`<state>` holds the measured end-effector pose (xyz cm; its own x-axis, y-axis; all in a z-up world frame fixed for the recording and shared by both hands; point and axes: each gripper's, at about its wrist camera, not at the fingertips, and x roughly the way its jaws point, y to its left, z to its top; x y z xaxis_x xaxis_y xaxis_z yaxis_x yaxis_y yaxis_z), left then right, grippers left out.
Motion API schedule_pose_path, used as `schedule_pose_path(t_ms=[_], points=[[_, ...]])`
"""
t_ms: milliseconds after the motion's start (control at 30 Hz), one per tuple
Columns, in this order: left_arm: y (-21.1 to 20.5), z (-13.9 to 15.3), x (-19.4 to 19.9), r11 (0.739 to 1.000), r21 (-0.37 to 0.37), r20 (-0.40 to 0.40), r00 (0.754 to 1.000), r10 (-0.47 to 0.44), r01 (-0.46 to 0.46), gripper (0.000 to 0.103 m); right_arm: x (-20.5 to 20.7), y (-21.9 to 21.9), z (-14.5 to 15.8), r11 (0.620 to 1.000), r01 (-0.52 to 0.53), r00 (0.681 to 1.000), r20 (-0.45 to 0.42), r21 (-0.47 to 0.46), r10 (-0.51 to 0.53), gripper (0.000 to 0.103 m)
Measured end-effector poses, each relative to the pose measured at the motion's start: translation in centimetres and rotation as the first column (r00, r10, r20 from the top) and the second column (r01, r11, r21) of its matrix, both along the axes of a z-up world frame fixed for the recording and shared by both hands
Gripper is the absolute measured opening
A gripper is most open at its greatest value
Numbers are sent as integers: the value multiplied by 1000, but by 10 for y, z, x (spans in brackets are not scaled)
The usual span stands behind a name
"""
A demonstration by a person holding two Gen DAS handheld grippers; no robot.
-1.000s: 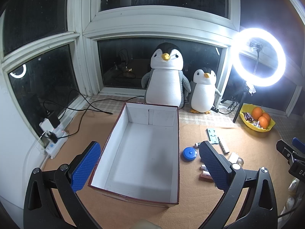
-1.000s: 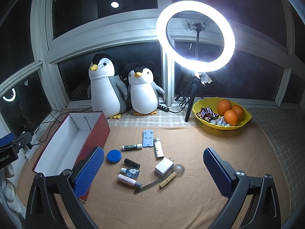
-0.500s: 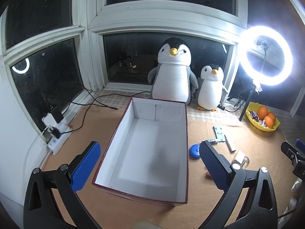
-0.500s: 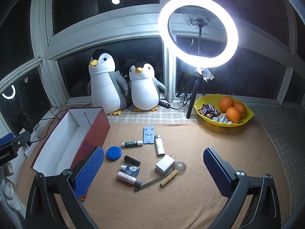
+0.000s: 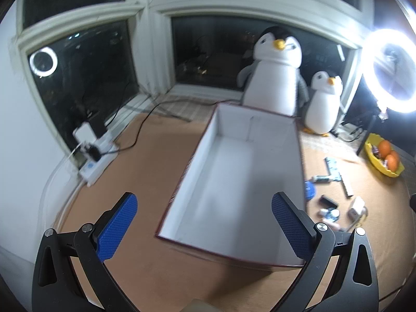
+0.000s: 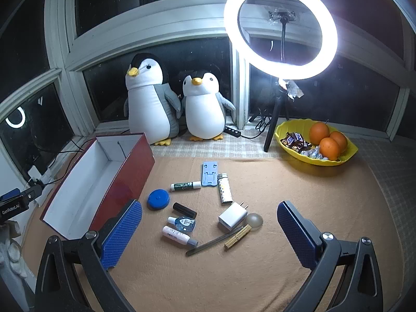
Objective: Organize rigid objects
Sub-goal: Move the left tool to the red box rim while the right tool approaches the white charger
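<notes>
A dark red box (image 6: 130, 171) with a white, empty inside (image 5: 234, 182) stands on the tan mat. Right of it lie several small items: a blue round lid (image 6: 158, 199), a white charger (image 6: 232, 216), a lighter (image 6: 224, 188), a blue phone stand (image 6: 209, 174), a green-labelled tube (image 6: 186, 186), a black tube (image 6: 184, 210), a small clear bottle (image 6: 183, 224), a pink bottle (image 6: 179, 236), a nail file (image 6: 213, 241). My left gripper (image 5: 205, 223) is open and empty, above the box's near end. My right gripper (image 6: 208, 231) is open and empty, above the items.
Two plush penguins (image 6: 153, 104) (image 6: 205, 109) stand at the window. A ring light (image 6: 280, 26) on a tripod and a yellow bowl (image 6: 316, 143) of oranges and sweets stand back right. A power strip with cables (image 5: 96, 161) lies at the left wall.
The left gripper has swung left and risen, so the box has shifted right in its view. The right gripper has moved forward and slightly down toward the items. Both stay open.
</notes>
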<state>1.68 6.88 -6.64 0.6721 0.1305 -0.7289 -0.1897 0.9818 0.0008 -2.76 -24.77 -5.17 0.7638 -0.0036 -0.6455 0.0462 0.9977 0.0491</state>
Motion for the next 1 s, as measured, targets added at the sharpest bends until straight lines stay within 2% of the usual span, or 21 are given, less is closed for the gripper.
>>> schedule_pose_path(t_ms=[300,500,667,1000], points=[[32,-30,5,995,8,-95,991,99,-99,102,4,-8,-24,1000,-11,998,-54,-10,10,103],[44,-48,16,990,50,-146,979,140,-134,99,6,-17,-39,1000,0,995,-98,0,0,103],[49,-59,25,990,60,-178,974,137,-128,97,1,-28,-52,999,40,991,-129,-4,-40,103],[50,-78,37,995,50,-238,966,101,-92,84,0,-42,-85,995,96,969,-228,3,-93,103]])
